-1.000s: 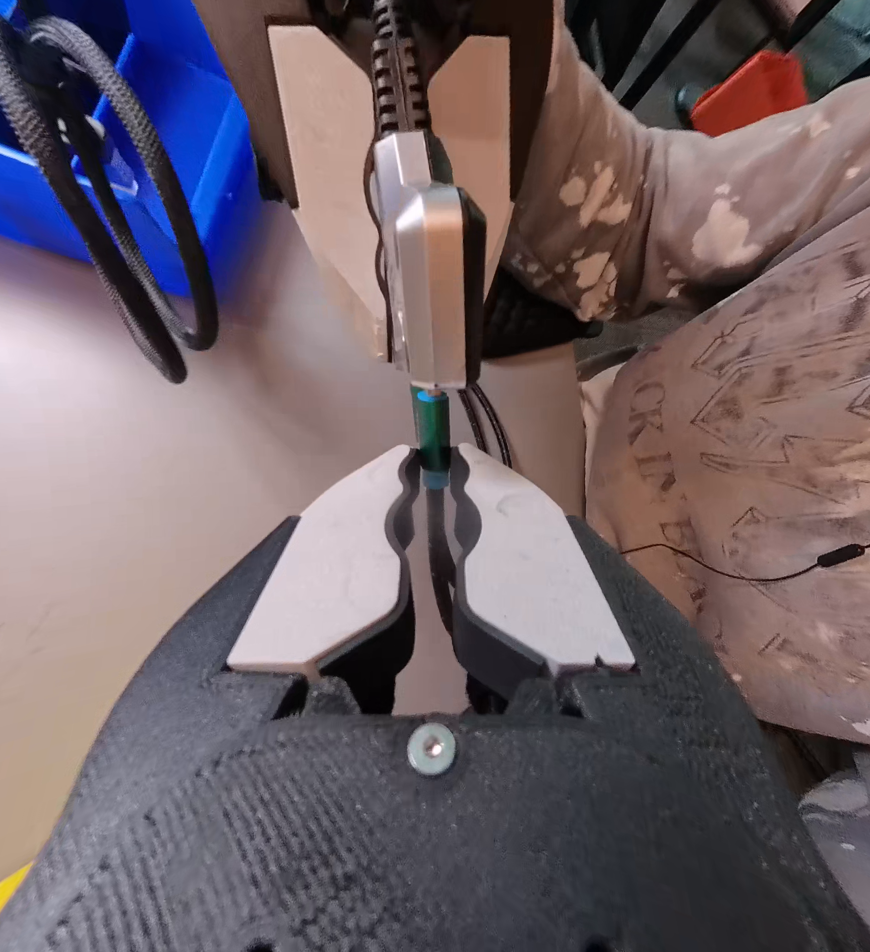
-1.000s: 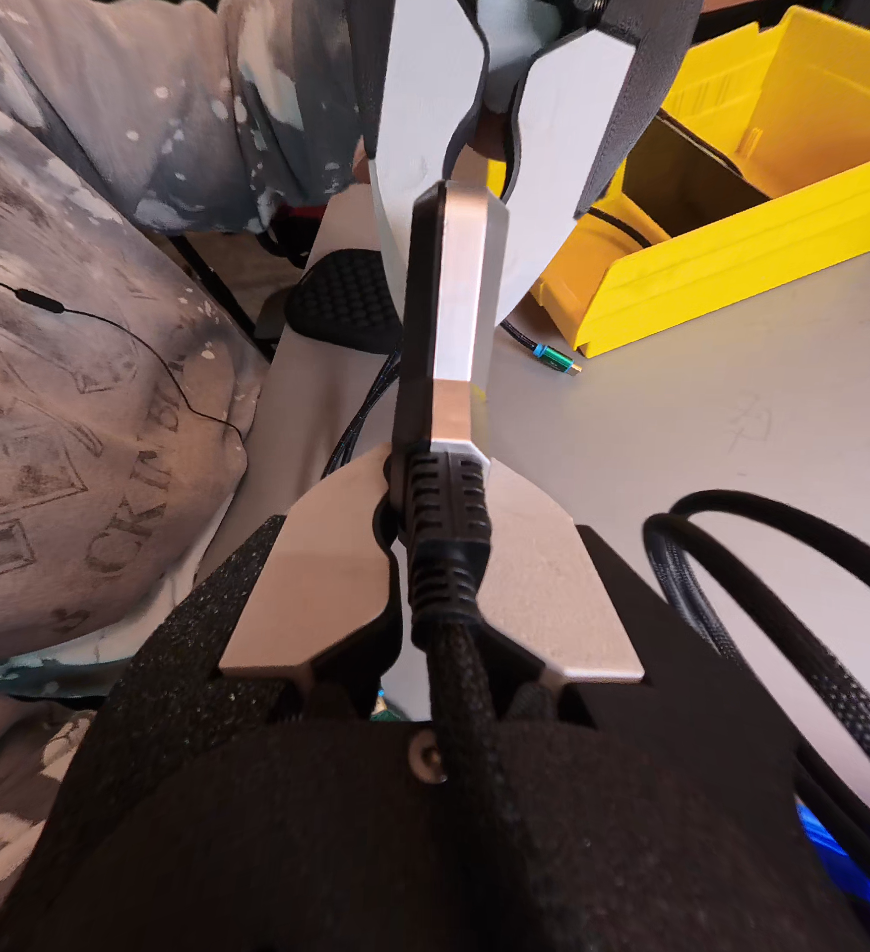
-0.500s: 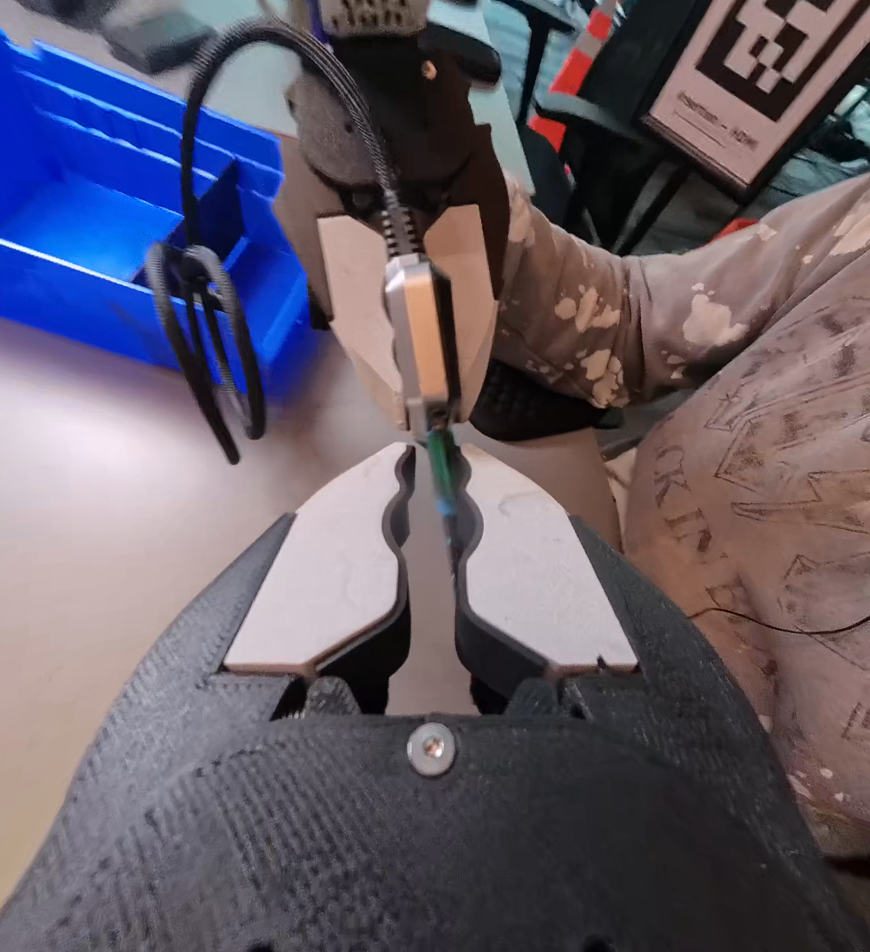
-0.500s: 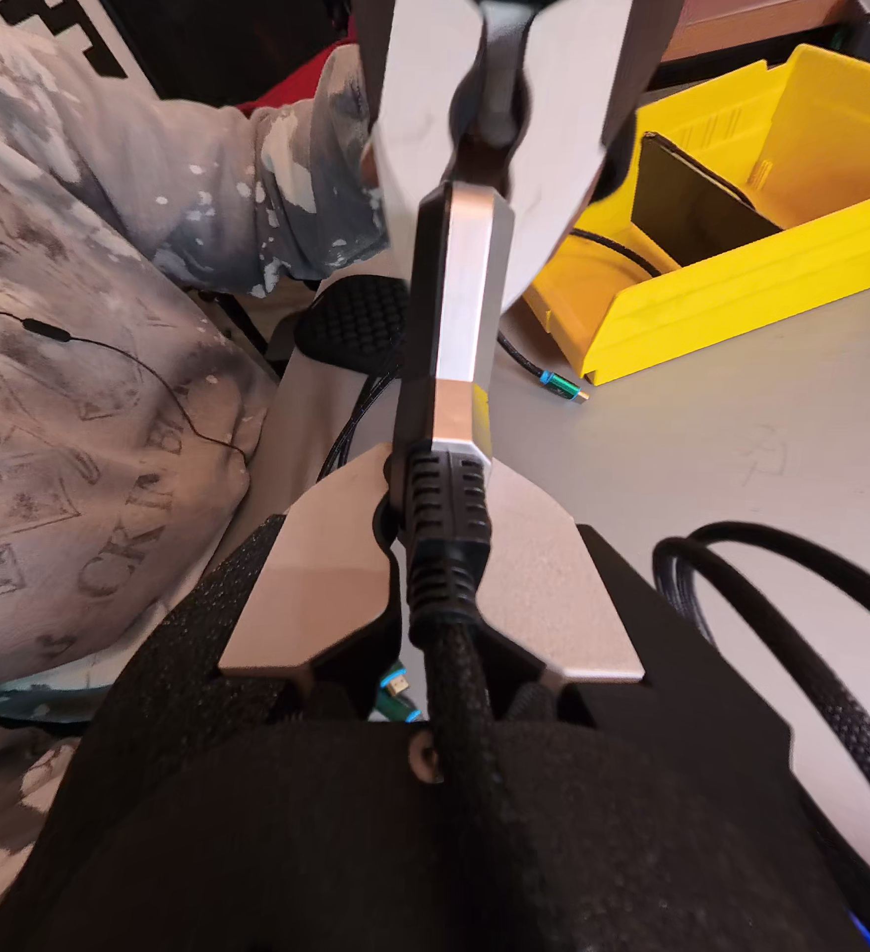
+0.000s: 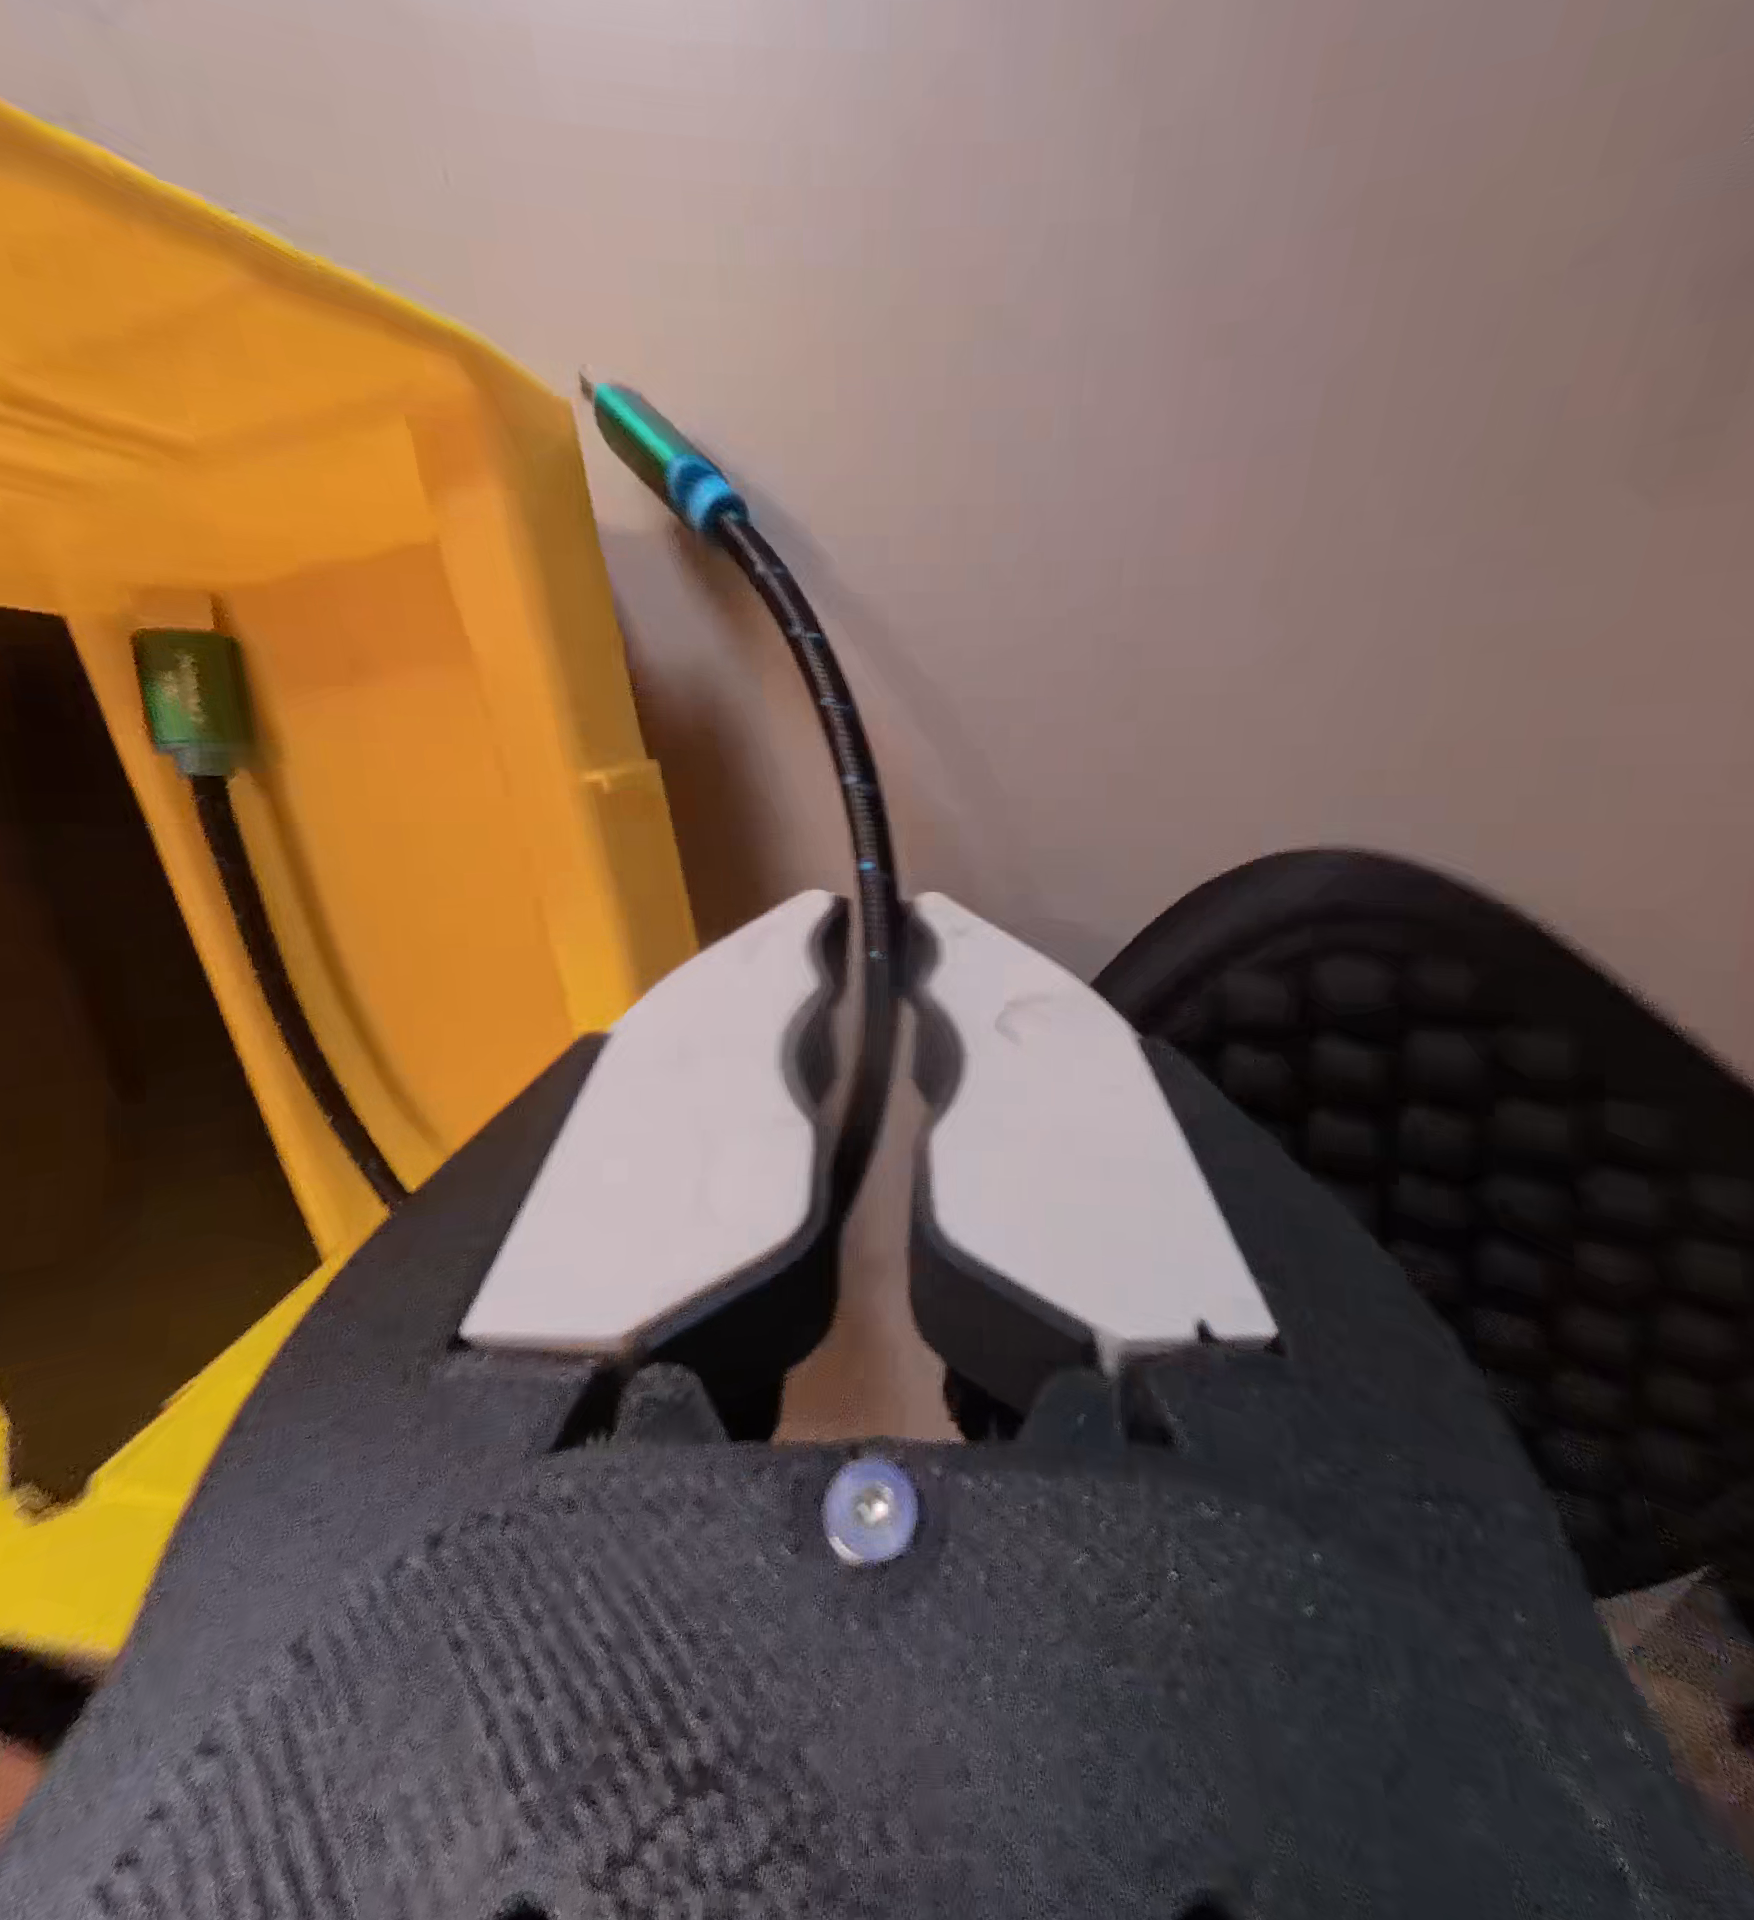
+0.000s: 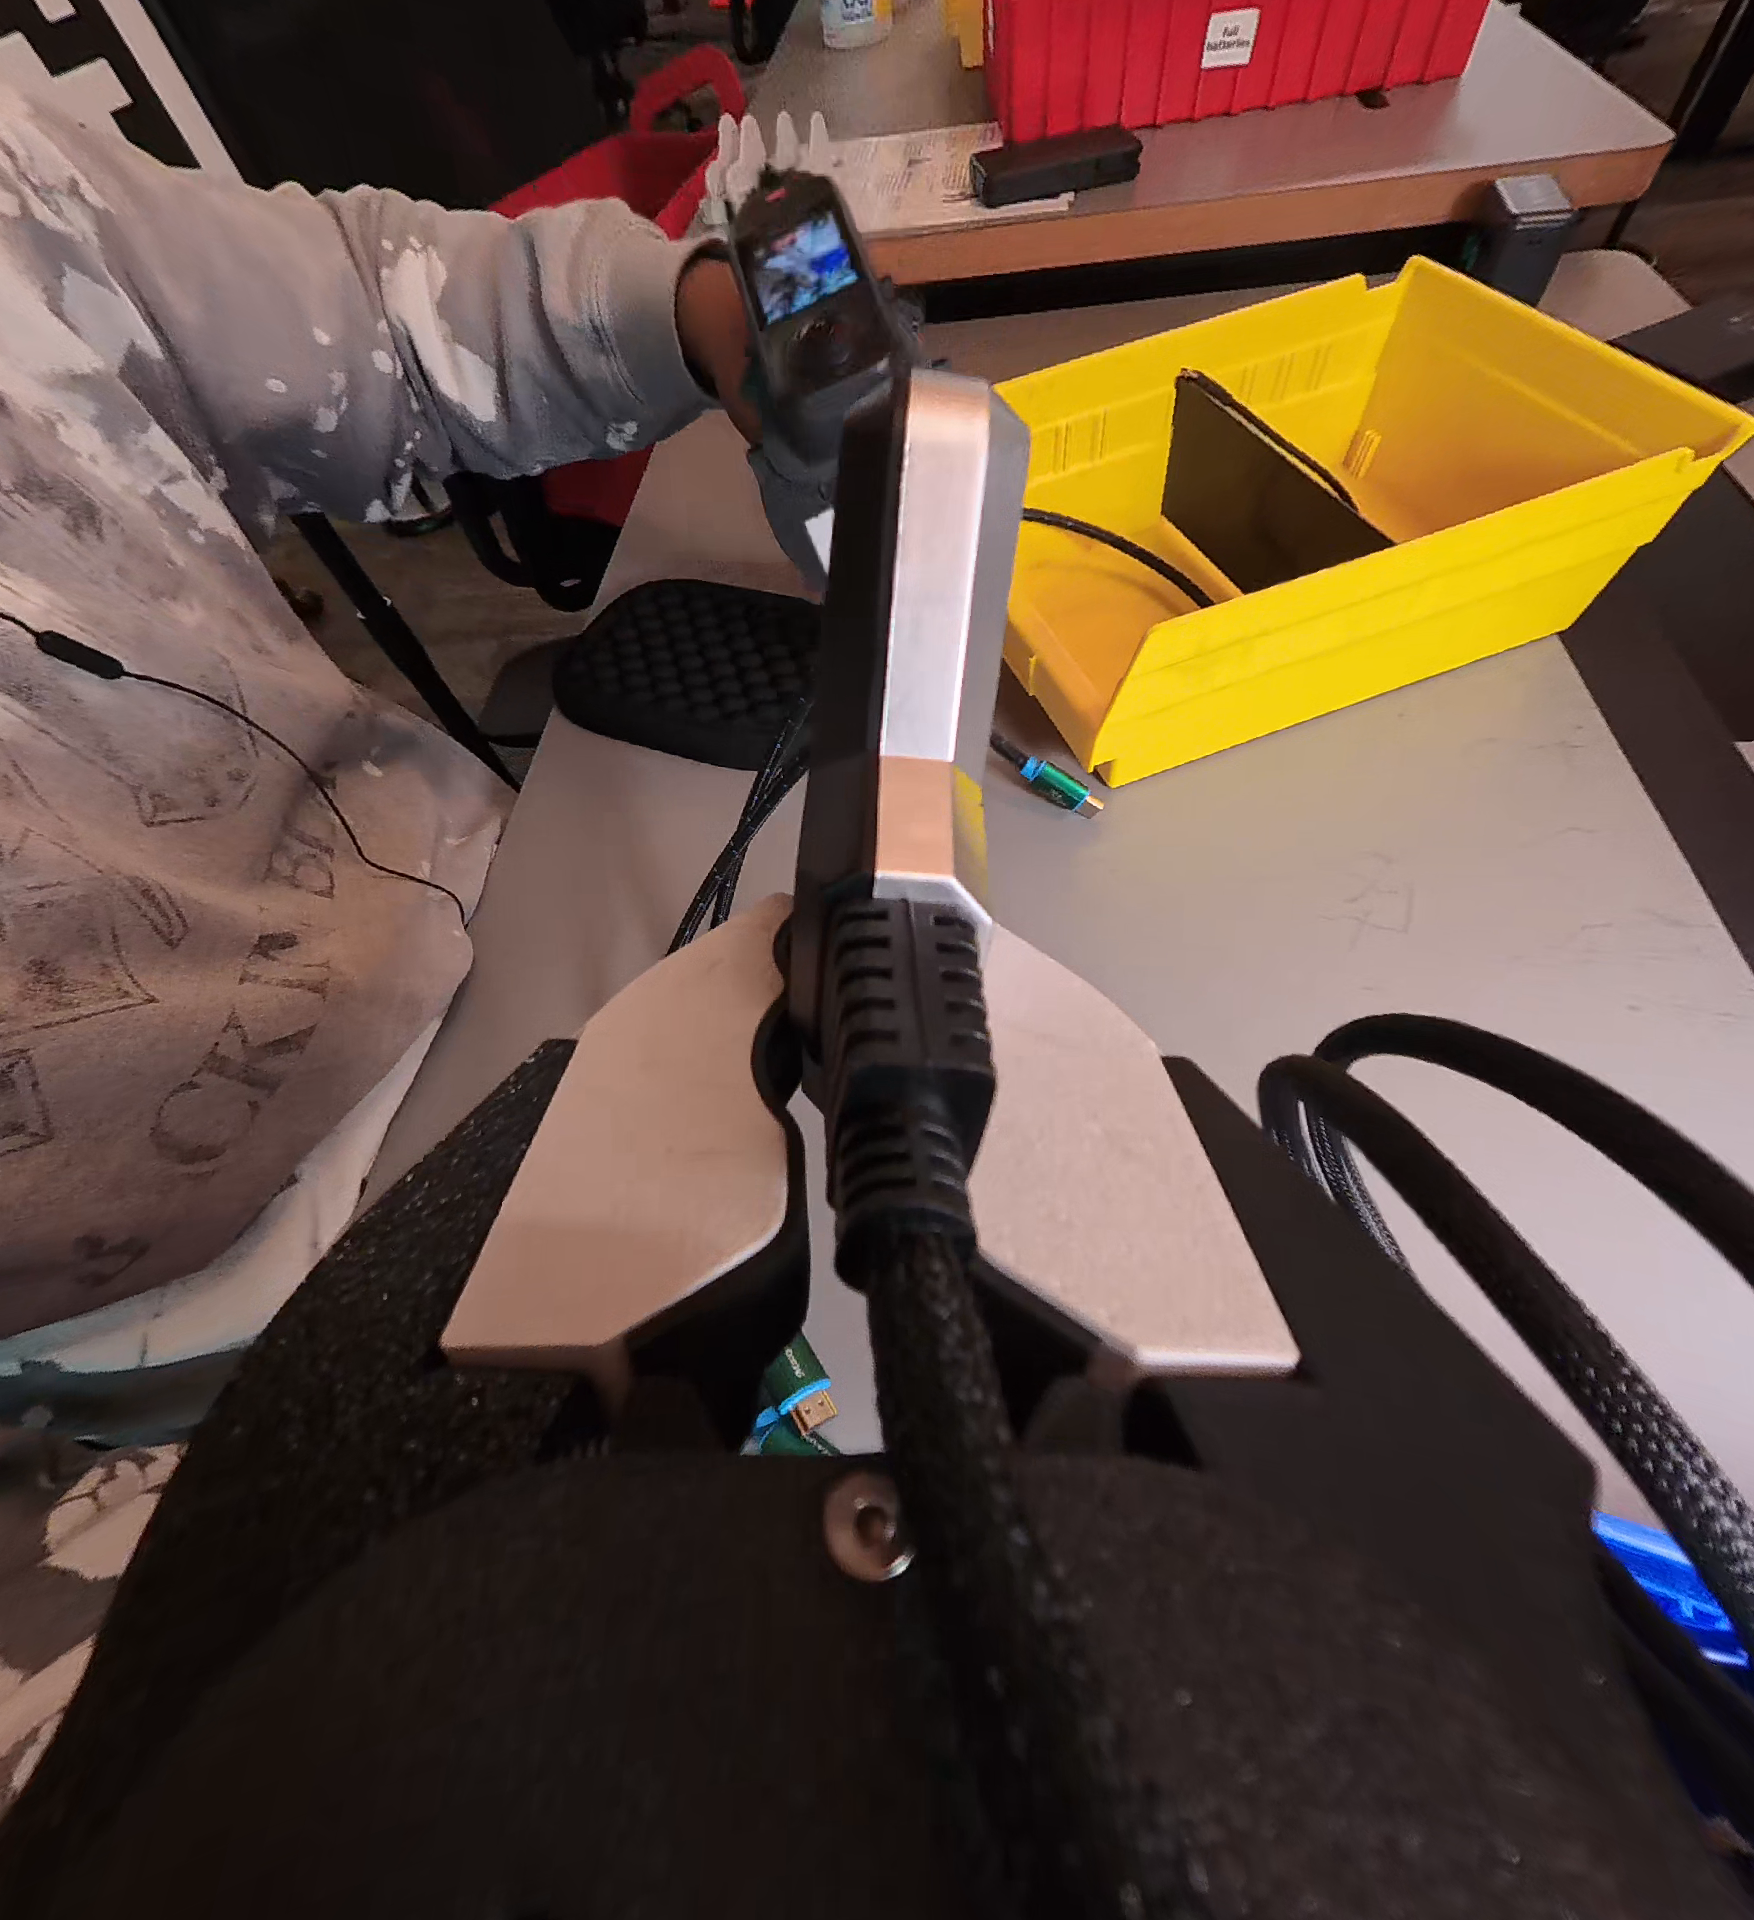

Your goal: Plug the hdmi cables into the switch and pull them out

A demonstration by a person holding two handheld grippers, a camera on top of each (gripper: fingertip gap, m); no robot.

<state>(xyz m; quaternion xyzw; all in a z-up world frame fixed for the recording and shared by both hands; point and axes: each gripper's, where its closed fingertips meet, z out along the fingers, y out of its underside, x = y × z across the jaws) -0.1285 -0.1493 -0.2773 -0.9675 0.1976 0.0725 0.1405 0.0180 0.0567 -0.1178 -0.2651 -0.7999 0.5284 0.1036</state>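
Observation:
My right gripper [image 6: 883,920] is shut on the black HDMI plug [image 6: 904,1039], which sits in the near end of the silver switch [image 6: 940,582] and holds it upright above the table. Its thick braided cable [image 6: 956,1403] runs back over the gripper. My left gripper [image 5: 878,914] points down at the table beside the yellow bin [image 5: 281,416]. It is open by a narrow gap. A thin black cable [image 5: 852,748] with a green plug [image 5: 644,431] shows between the fingertips, with space beside it. That plug also shows in the right wrist view [image 6: 1060,795], lying on the table.
A second green plug [image 5: 192,701] lies inside the yellow bin [image 6: 1372,540]. A black mesh pad [image 5: 1475,1143] sits at the table edge. Another green plug [image 6: 800,1403] shows under my right gripper. A thick cable loop [image 6: 1475,1143] and a blue bin [image 6: 1662,1590] are at the right. A person's sleeve [image 6: 333,312] is at the left.
My left gripper was shut on a green plug at the switch's far end. That plug has left its fingers, and the gripper has swung down beside the yellow bin. The right grasp is unchanged.

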